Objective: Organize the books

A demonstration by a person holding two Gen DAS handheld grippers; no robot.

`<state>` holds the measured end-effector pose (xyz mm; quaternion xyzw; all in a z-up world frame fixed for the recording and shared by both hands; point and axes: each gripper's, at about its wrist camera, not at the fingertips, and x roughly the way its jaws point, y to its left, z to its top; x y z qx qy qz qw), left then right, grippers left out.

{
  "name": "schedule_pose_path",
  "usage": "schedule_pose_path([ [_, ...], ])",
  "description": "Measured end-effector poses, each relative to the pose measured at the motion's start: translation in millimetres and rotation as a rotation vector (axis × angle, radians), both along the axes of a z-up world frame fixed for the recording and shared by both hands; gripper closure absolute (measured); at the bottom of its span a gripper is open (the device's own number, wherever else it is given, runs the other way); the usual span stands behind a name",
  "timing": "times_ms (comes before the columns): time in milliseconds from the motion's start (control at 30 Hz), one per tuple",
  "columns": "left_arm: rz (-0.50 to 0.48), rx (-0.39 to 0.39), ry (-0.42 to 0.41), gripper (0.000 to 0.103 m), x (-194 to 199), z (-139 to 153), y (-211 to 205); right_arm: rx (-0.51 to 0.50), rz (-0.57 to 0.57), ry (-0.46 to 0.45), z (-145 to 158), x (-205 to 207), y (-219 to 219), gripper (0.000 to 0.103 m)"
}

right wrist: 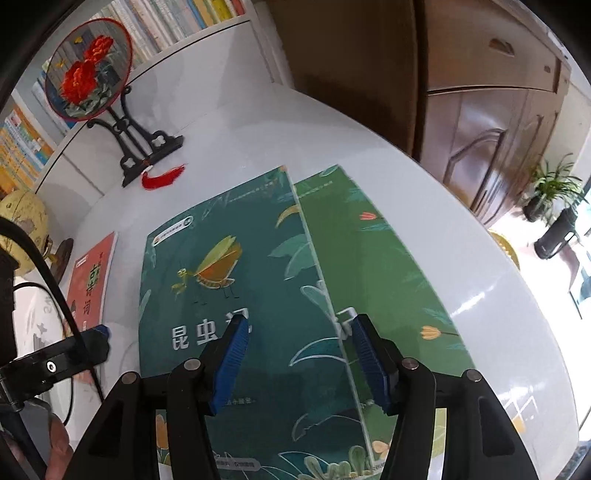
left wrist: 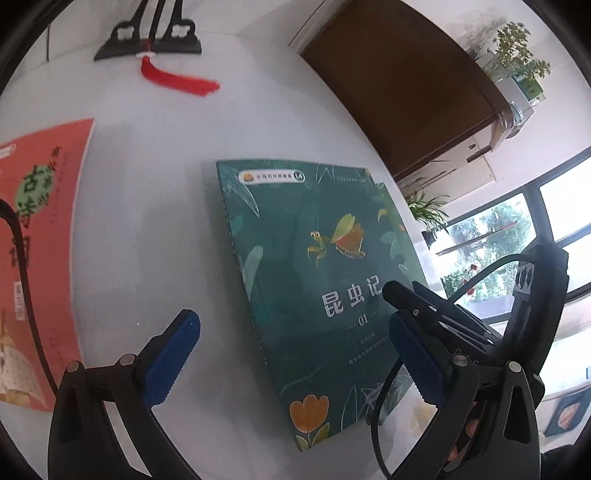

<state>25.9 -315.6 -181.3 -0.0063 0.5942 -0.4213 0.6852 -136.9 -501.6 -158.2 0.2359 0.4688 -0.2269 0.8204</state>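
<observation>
A dark green book [right wrist: 229, 280] with an insect on its cover lies flat on a lighter green book [right wrist: 373, 258] on the white table [right wrist: 487, 280]. My right gripper [right wrist: 299, 356] hangs open over them, its blue pads [right wrist: 231, 363] on either side of the top book's right edge and touching nothing. In the left wrist view my left gripper [left wrist: 295, 356] is open wide over the dark green book [left wrist: 314, 266]; the book's left edge runs between the fingers. An orange book [left wrist: 37, 240] lies flat further left. The right gripper's black fingers [left wrist: 439, 314] show at that view's right.
A round fan ornament with red flowers [right wrist: 88, 70] on a black stand and a red tassel [right wrist: 162, 177] stand at the table's back. A globe [right wrist: 22, 218] is at the left, a filled bookshelf [right wrist: 166, 18] behind, a wooden cabinet [right wrist: 498, 110] to the right.
</observation>
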Motion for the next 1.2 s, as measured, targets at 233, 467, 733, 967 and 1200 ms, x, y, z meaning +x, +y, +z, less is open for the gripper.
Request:
schedule_pose_path([
  [233,-0.016,-0.009,0.034,0.001,-1.9,-8.5,-6.0,-0.002,0.039,-0.010,-0.2,4.0,2.3,0.045],
  [467,-0.023,-0.014,0.079,0.001,-6.3,-19.4,-13.1,-0.014,0.067,-0.011,-0.7,6.5,3.9,0.044],
  [733,-0.043,-0.024,0.096,0.001,-13.6,-22.2,-21.4,-0.025,0.101,0.003,-1.1,9.4,4.5,0.044],
  [967,-0.039,-0.077,0.105,0.005,-14.0,-17.4,-21.8,0.000,0.098,-0.013,-0.8,6.7,0.4,0.044],
  [1200,-0.027,-0.183,0.121,0.006,-11.6,6.5,-10.8,0.049,0.094,-0.041,0.4,4.4,-5.8,0.044],
])
